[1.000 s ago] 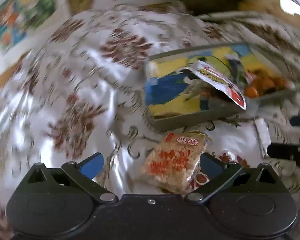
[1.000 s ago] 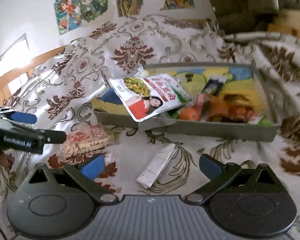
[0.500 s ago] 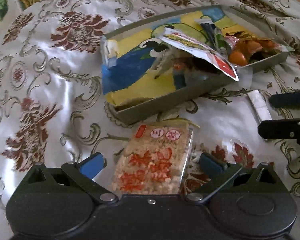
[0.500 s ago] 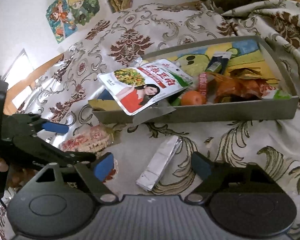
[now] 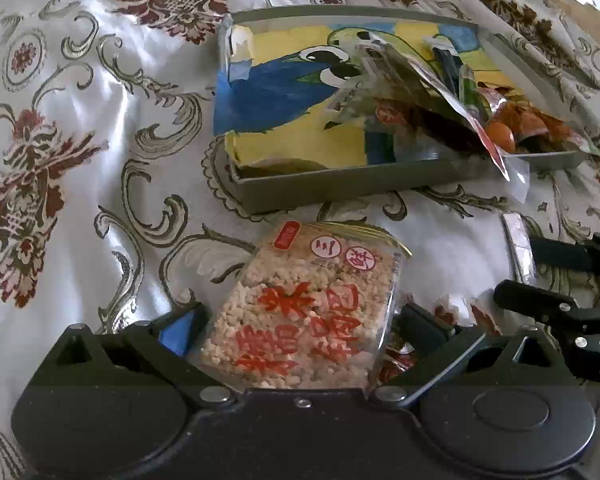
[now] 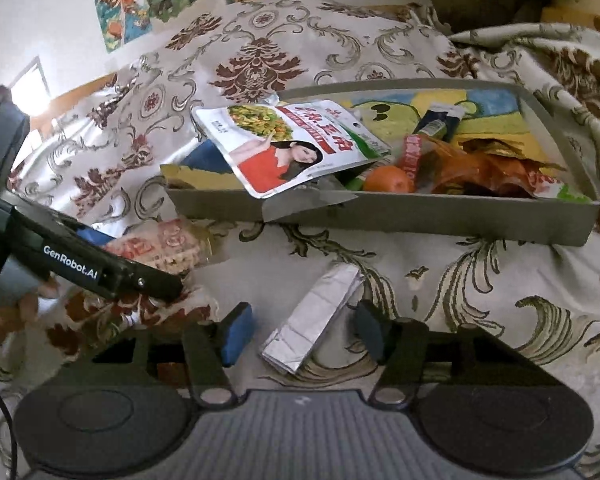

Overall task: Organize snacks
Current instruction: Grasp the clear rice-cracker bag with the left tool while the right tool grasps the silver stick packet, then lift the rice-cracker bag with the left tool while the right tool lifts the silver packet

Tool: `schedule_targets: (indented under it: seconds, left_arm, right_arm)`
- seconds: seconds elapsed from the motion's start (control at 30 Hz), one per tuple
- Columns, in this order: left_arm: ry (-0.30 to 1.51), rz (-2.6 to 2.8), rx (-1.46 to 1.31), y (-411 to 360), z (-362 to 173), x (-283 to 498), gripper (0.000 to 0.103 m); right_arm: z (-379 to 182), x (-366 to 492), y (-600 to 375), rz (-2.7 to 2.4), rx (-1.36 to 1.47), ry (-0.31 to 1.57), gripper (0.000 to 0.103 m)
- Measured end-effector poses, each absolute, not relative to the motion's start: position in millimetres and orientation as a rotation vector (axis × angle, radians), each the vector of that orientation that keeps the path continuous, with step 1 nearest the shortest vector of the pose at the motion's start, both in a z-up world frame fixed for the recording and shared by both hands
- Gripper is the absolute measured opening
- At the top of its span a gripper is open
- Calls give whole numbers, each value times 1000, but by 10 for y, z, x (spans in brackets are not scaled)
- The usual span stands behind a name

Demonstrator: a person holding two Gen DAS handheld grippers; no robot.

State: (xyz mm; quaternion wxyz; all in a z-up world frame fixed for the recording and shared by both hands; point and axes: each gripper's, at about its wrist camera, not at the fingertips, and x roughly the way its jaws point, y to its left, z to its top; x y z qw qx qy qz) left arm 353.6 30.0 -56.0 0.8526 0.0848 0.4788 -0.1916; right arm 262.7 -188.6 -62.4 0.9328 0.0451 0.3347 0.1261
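Note:
A clear pack of puffed-rice cake with red characters lies on the cloth between the fingers of my left gripper; the jaws stand close at its sides, contact unclear. It also shows in the right wrist view. A silver foil bar lies between the pads of my right gripper, jaws partly closed and apart from it. The grey snack tray holds a white pouch, an orange and orange wrappers.
A white cloth with brown flowers covers the table. Posters hang on the wall behind. The left gripper's arm crosses the right wrist view at left. The right gripper's fingers show at right in the left wrist view.
My left gripper has moved forward around the rice cake pack. My right gripper has moved down over the foil bar and its jaws have narrowed.

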Motion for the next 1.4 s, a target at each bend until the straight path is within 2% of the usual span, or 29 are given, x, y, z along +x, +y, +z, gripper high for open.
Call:
schedule_targets:
  seconds: [0.33,0.43,0.5,0.6,0.83,0.93,1.4]
  left_arm:
    - [962,-384,299,145,-508,3495,101]
    - [960,-428,334,84,-462,3484,88]
    - [959,-454,334,68,-442,3438,75]
    - [950,-448,349,29,-439,3378,74]
    - [964,-384,264,26,-383,3213,72]
    - [948,-362,270,-20,-348,3075,72]
    - [900,-307,189,-128,-116,2597,71]
  right_arm:
    - [-607,2598,-1857,251,68,685,57]
    - [-609,2598,-1869,247,74,685,51]
    - [-606,2596,-1884,247,80,686,50]
    - [-603,2591,-1892,246,82,689,47]
    - [-590,2532,-1893,256,90,698,31]
    - [-577,2519,-1926,274,124,713,28]
    - [-463,2295,-2008,307,189,714,24]
